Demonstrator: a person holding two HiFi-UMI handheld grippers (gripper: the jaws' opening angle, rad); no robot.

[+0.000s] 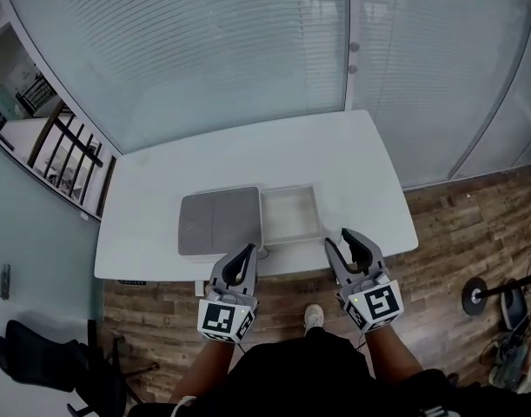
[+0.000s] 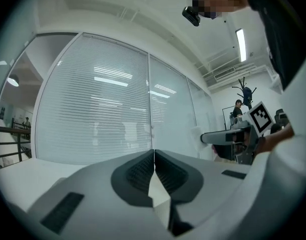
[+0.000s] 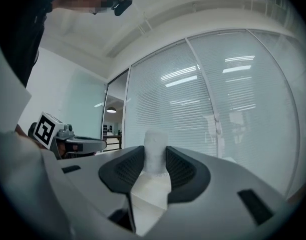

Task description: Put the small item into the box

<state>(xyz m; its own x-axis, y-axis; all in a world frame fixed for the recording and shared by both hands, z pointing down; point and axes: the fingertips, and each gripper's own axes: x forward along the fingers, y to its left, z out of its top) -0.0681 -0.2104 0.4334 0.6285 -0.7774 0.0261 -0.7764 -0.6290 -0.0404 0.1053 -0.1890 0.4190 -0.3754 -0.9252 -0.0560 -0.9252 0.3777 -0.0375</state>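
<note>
My right gripper [image 3: 155, 160] is shut on a small white translucent item [image 3: 156, 143] that stands upright between its pads, held in the air. In the head view this gripper [image 1: 339, 239] hovers at the table's near edge, just right of the clear open box [image 1: 319, 212]. A grey lid [image 1: 220, 221] lies flat to the left of the box. My left gripper [image 1: 248, 252] hangs over the near edge by the lid, and its jaws [image 2: 154, 156] are shut with nothing between them. The left gripper view also shows the item [image 2: 197, 134] at the tip of the right gripper.
The white table [image 1: 248, 159] stands against a glass wall with blinds [image 1: 204, 50]. Wooden floor [image 1: 448, 224] lies to the right and below the table. A black chair [image 1: 39, 354] sits at the lower left, and a stand base [image 1: 474, 295] at the right.
</note>
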